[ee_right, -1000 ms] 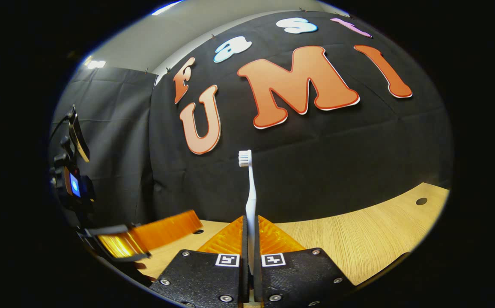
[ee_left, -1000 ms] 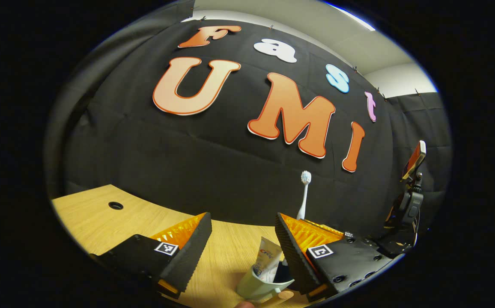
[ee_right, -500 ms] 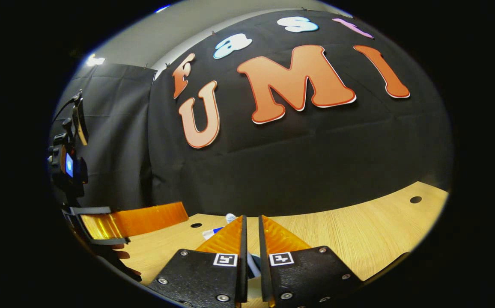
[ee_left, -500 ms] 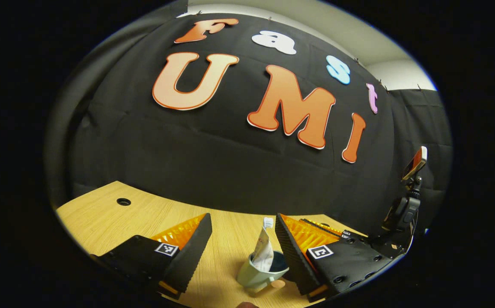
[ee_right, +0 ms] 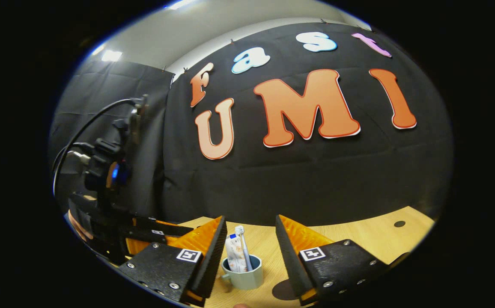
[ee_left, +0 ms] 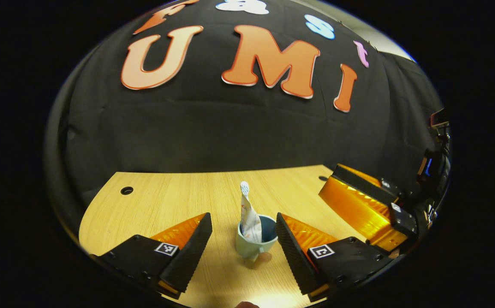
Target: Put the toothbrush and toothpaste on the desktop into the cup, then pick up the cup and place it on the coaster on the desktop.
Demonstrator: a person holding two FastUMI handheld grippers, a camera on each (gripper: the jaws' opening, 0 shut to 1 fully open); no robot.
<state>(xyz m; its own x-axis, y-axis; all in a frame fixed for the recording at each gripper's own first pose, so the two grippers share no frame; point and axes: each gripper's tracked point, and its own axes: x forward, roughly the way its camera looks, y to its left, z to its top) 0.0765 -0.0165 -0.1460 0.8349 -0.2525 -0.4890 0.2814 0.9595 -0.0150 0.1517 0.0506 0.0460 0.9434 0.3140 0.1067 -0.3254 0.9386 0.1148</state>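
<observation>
Toothbrush (ee_right: 242, 246) and toothpaste (ee_right: 234, 258) stand in the cup (ee_right: 244, 277)

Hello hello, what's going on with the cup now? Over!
Left tool open, right tool open, nothing held. Toothbrush and toothpaste standing in cup on desk. Coaster beside cup, cup not on it. Nothing in the way.

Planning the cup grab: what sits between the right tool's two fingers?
In the right gripper view, the cup stands in the open gap of the right tool, holding the toothbrush and toothpaste.
</observation>
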